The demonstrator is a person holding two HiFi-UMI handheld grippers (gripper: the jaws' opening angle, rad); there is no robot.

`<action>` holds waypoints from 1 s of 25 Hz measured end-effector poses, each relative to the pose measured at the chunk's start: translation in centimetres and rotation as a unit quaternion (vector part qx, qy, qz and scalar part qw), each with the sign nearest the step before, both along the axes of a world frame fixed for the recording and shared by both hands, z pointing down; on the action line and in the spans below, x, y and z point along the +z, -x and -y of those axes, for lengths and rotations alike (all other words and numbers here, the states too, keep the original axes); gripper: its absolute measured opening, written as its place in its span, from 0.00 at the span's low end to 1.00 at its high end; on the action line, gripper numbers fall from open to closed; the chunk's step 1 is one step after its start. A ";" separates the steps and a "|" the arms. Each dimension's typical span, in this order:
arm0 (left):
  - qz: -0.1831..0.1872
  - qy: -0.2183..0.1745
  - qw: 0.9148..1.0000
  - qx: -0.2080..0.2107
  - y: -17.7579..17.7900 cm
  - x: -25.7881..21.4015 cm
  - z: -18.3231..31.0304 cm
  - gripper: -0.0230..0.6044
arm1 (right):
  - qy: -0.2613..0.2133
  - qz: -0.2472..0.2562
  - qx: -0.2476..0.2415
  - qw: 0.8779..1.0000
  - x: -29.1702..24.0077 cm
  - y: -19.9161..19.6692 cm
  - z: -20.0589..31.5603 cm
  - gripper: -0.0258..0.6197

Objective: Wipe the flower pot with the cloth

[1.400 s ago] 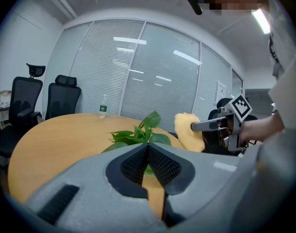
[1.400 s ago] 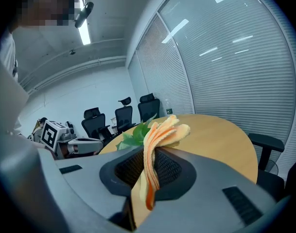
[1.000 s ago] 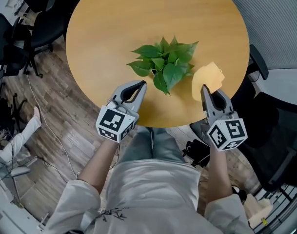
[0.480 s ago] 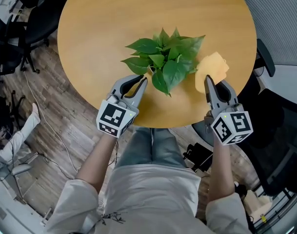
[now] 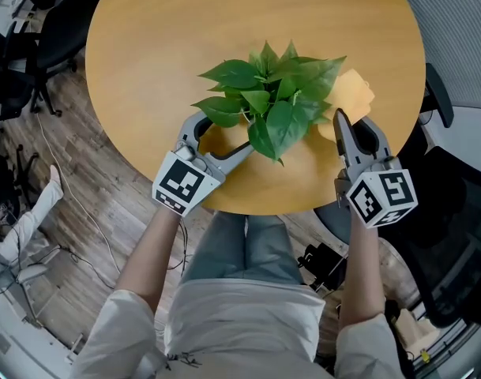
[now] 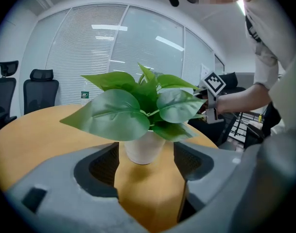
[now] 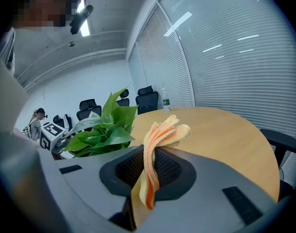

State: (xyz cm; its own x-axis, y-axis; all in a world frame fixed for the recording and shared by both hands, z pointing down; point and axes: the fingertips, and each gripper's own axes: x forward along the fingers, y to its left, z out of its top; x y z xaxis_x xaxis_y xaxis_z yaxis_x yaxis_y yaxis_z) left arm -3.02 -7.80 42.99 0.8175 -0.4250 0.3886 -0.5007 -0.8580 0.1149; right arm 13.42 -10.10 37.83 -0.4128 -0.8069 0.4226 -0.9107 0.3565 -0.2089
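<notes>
A leafy green plant (image 5: 268,93) stands in a small white pot (image 6: 144,147) on the round wooden table (image 5: 161,38). In the head view the leaves hide the pot. My left gripper (image 5: 223,135) is at the plant's near left. Its jaws are opening, and the pot stands just beyond the fingertips (image 6: 106,164) without touching them. My right gripper (image 5: 347,129) is at the plant's right, shut on a folded yellow-orange cloth (image 7: 155,144). The cloth (image 5: 352,93) sticks out past the jaws toward the leaves.
Black office chairs (image 5: 31,61) stand on the wood floor (image 5: 106,204) left of the table, and another chair (image 5: 437,93) is at its right edge. Glass walls with blinds (image 7: 225,47) lie beyond. The table's far half is bare wood.
The left jaws have gone from shut to wide apart. Both grippers have moved forward and lower, closer to the plant, with the cloth still in the right one.
</notes>
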 end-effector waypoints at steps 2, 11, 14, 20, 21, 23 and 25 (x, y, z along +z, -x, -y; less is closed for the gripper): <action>-0.004 -0.011 1.000 0.025 -0.5 0.1 0.1 0.63 | -0.001 0.000 -0.006 1.000 0.3 0.3 0.3 0.11; -0.023 -0.041 0.997 0.067 -2.5 -0.3 1.2 0.66 | -0.018 0.005 -0.030 0.999 1.4 1.0 2.5 0.11; -0.017 -0.044 0.997 0.066 -2.7 0.2 1.6 0.66 | -0.018 -0.003 -0.040 0.999 2.1 1.6 3.2 0.11; -0.027 -0.045 0.996 0.069 -3.0 0.3 2.2 0.66 | -0.022 -0.011 -0.063 0.998 2.7 2.7 3.8 0.11; -0.031 -0.044 0.996 0.072 -3.0 0.2 2.3 0.66 | -0.021 -0.011 -0.067 0.997 2.7 2.9 3.8 0.11; -0.036 -0.043 0.996 0.076 -2.9 0.2 2.3 0.66 | -0.020 -0.011 -0.072 0.997 2.7 3.2 3.8 0.11; -0.037 -0.042 0.995 0.078 -2.9 0.2 2.3 0.66 | -0.020 -0.009 -0.075 0.997 2.8 3.4 3.8 0.11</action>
